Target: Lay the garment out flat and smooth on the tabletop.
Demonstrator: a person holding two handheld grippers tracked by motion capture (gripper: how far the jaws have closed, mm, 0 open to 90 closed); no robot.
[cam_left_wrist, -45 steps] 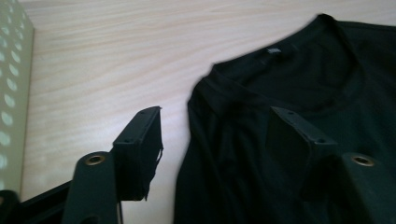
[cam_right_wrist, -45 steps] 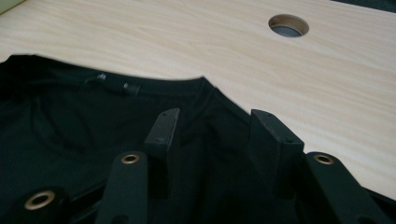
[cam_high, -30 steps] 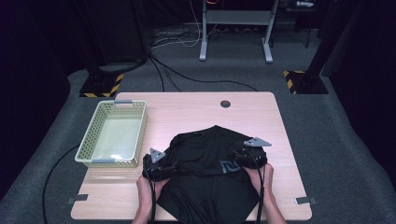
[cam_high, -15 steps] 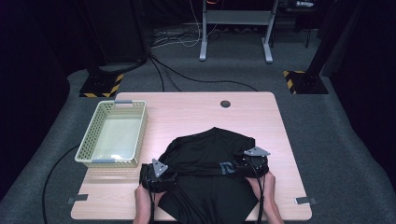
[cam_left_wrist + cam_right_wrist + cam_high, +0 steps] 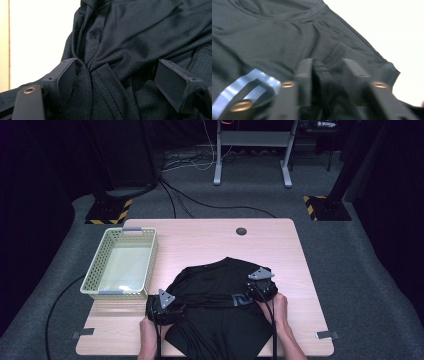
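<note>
Black shirt (image 5: 220, 305) lies crumpled at the near edge of the worktop (image 5: 200, 240), mid-width, partly hanging over that edge. Left tongs (image 5: 162, 307) on the shirt's left side, jaws wide, a fabric fold lying between them and touching one jaw, not pinched. Right tongs (image 5: 260, 287) on the shirt's right side, jaws just been closing, now narrow with a bunch of fabric between them; blurred. Pale green basket (image 5: 120, 262) near the left edge, just beside the shirt.

one black garment (image 5: 220, 305), one basket (image 5: 121, 292), one table (image 5: 200, 240), two grippers.
</note>
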